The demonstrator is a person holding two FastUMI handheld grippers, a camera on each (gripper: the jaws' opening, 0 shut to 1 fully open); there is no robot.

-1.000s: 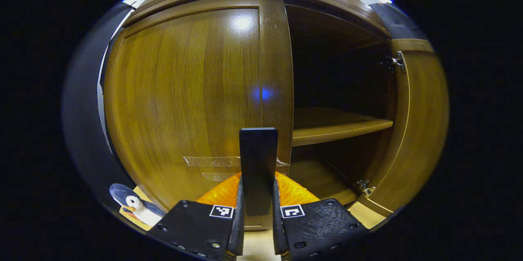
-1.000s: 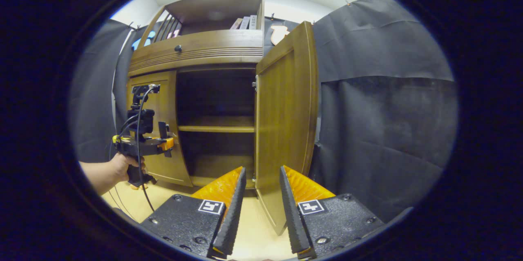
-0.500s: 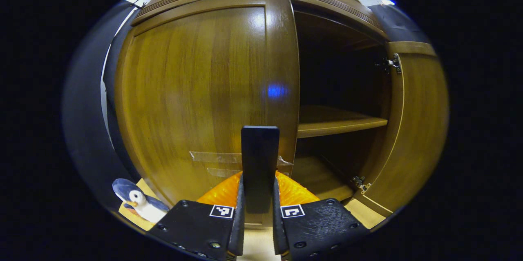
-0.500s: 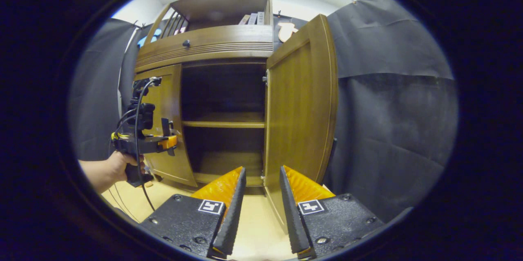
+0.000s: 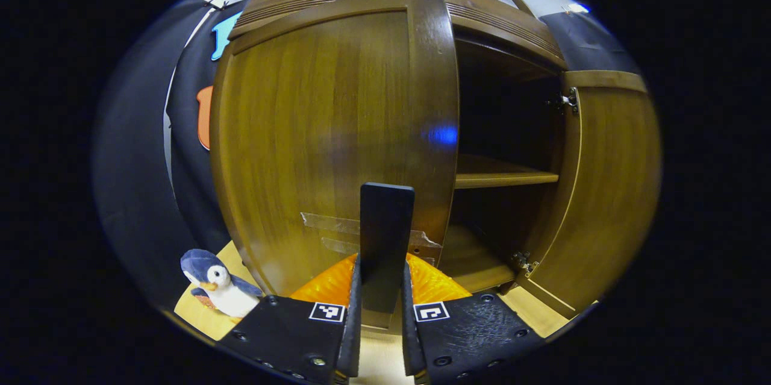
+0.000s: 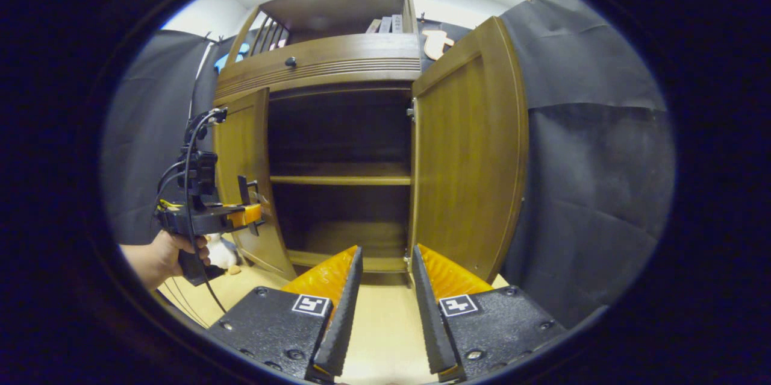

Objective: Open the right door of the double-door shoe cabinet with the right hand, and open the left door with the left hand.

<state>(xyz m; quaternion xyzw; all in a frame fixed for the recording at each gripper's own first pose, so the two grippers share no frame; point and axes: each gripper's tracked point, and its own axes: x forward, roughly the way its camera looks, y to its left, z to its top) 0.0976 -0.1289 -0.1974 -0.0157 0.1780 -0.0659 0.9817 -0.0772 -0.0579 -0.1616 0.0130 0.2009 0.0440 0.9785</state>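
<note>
Two doors, one task: the right door (image 6: 467, 150) stands wide open, swung out at 3 o'clock of the cabinet (image 6: 337, 65) in the right gripper view, with the right gripper (image 6: 382, 306) well clear of it, fingers apart and holding nothing. The left door (image 5: 337, 132) is partly open, its free edge swung away from the cabinet front. The left gripper (image 5: 380, 313) is clamped on a black handle tab (image 5: 385, 234) fixed low on that door, at 6 o'clock of the panel; the hand (image 6: 165, 252) behind it shows at 9 o'clock in the right gripper view.

Judgement: the second step is in hand, and the first looks complete. The next move calls for a steady pull along the door's arc, toward the hinge side, with grip held until the door reaches full swing, then release.

Surface and room: the floor (image 6: 385, 331) is pale wood. Inside the cabinet a shelf (image 6: 340, 180) spans the dark interior. Tape strips (image 5: 331, 225) lie on the door beside the tab. A toy penguin (image 5: 220, 285) sits on the floor at 7 o'clock of the left door, near its path. Black cloth (image 6: 596, 180) hangs behind.
</note>
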